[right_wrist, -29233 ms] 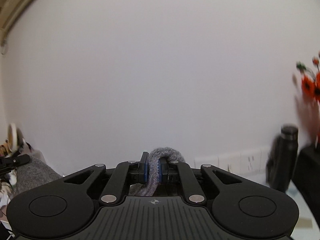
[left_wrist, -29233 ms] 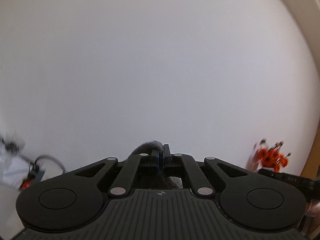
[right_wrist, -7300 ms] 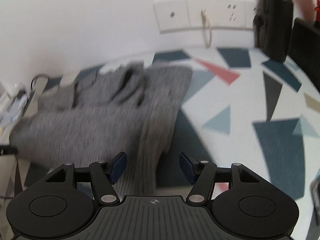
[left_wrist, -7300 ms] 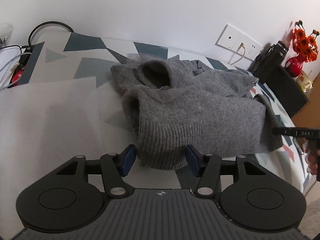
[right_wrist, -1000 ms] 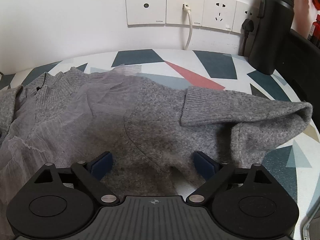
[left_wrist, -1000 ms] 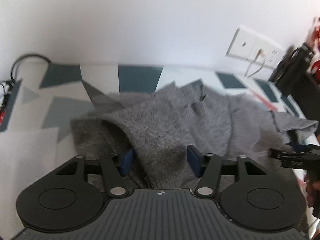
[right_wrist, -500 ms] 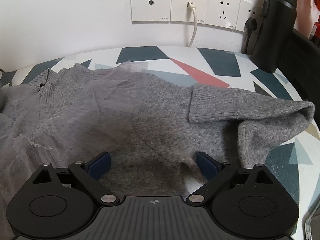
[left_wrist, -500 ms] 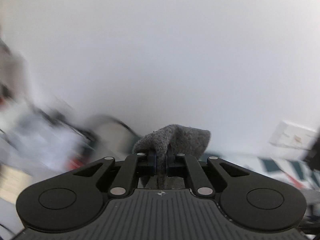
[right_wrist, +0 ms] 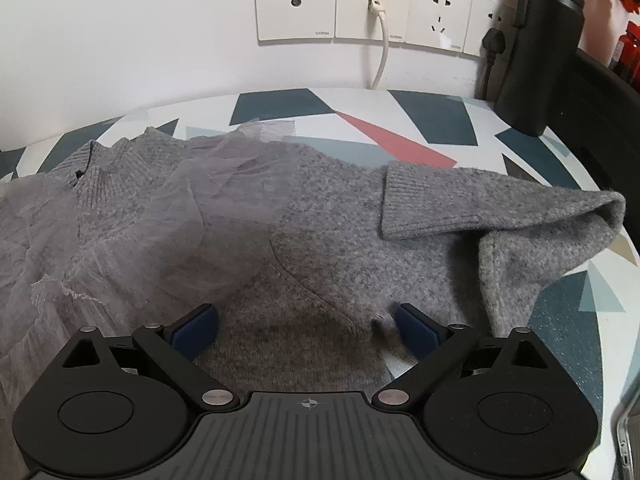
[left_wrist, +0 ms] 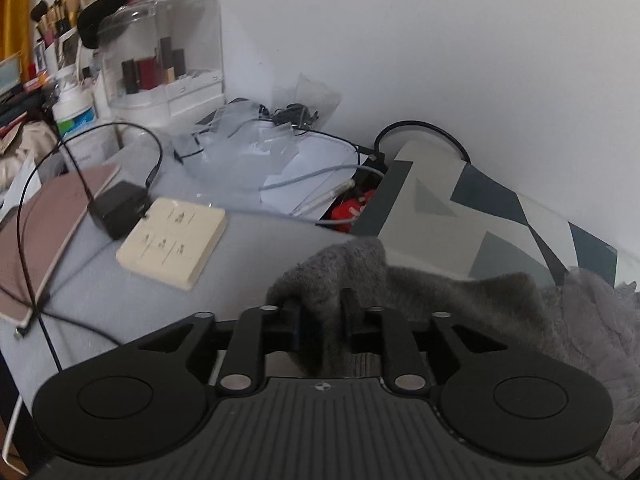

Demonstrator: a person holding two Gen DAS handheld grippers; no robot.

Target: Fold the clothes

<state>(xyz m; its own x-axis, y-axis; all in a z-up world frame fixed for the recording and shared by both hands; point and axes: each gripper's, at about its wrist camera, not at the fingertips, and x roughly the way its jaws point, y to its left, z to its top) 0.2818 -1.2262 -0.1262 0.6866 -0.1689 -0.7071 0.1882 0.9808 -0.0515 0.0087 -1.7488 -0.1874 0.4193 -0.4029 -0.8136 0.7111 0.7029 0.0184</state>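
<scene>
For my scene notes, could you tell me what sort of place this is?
Probably a bedroom or dressing corner at home: a clear makeup case holding lipsticks, wall sockets above a patterned table, and a grey sweater spread out for folding.

Left edge crowded — power strip (left_wrist: 173, 237), cables (left_wrist: 60, 168); black bottle (right_wrist: 540, 48) blocks right.

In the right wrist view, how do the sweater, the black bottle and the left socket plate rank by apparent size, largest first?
1. sweater
2. bottle
3. socket plate
The sweater lies nearest the camera, so its lead is partly nearness.
</scene>
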